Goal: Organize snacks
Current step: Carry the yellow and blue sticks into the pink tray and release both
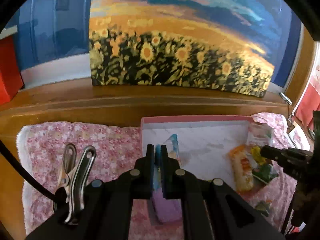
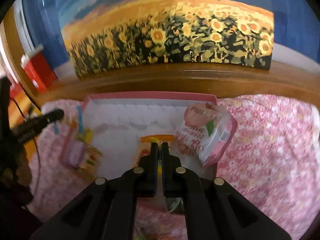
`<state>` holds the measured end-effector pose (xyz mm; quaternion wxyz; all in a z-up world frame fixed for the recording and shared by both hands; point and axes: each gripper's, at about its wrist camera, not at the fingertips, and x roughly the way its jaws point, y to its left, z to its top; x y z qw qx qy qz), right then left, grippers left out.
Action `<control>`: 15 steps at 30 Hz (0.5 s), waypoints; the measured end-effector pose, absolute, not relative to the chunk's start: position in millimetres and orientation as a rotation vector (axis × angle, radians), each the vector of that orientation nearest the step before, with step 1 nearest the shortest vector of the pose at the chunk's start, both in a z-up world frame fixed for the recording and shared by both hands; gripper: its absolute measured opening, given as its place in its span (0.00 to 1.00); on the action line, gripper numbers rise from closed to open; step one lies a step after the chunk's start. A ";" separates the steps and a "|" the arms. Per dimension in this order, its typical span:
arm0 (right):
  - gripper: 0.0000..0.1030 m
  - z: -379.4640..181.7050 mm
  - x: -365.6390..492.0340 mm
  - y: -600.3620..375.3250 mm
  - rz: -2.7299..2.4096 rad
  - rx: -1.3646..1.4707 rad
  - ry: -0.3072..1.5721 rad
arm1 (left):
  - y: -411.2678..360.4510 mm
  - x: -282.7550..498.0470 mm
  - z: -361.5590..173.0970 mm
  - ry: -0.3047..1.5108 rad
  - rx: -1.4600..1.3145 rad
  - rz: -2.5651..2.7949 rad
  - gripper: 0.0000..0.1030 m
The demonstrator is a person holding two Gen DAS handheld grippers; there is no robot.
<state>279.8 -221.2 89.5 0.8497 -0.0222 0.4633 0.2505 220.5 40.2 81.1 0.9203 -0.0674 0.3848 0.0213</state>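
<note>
My left gripper (image 1: 159, 147) is shut on a snack packet with a blue top and purple bottom (image 1: 166, 210), held over the left edge of the pink-rimmed white tray (image 1: 192, 118). In the right wrist view the same packet (image 2: 74, 154) hangs under the left gripper (image 2: 60, 113). My right gripper (image 2: 159, 145) is shut on a yellow-green packet (image 2: 174, 204) over the tray's (image 2: 150, 95) front right part. An orange packet (image 2: 148, 140) lies right beside it. A pink peach packet (image 2: 208, 134) leans in the tray's right corner. From the left I see the right gripper (image 1: 264, 152).
The tray sits on a pink floral cloth (image 1: 80, 150) in front of a wooden ledge (image 1: 140, 98). A sunflower painting (image 1: 180, 56) stands on the ledge, and a red box (image 1: 8, 76) at far left. A metal clip (image 1: 74, 180) is fixed to the left gripper.
</note>
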 end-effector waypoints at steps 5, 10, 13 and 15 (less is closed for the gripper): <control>0.09 75.3 288.0 -207.9 0.481 -0.146 1.036 | 46.2 231.3 71.0 0.824 -0.176 0.057 0.40; 0.25 88.8 288.7 -207.2 0.459 -0.153 1.025 | 48.3 216.6 87.7 0.718 -0.247 0.025 0.57; 0.27 102.6 285.3 -212.7 0.458 -0.140 0.983 | 42.7 210.1 91.2 0.734 -0.229 0.019 0.57; 0.27 113.2 280.7 -220.3 0.449 -0.118 0.945 | 41.1 201.8 92.1 0.746 -0.227 0.022 0.57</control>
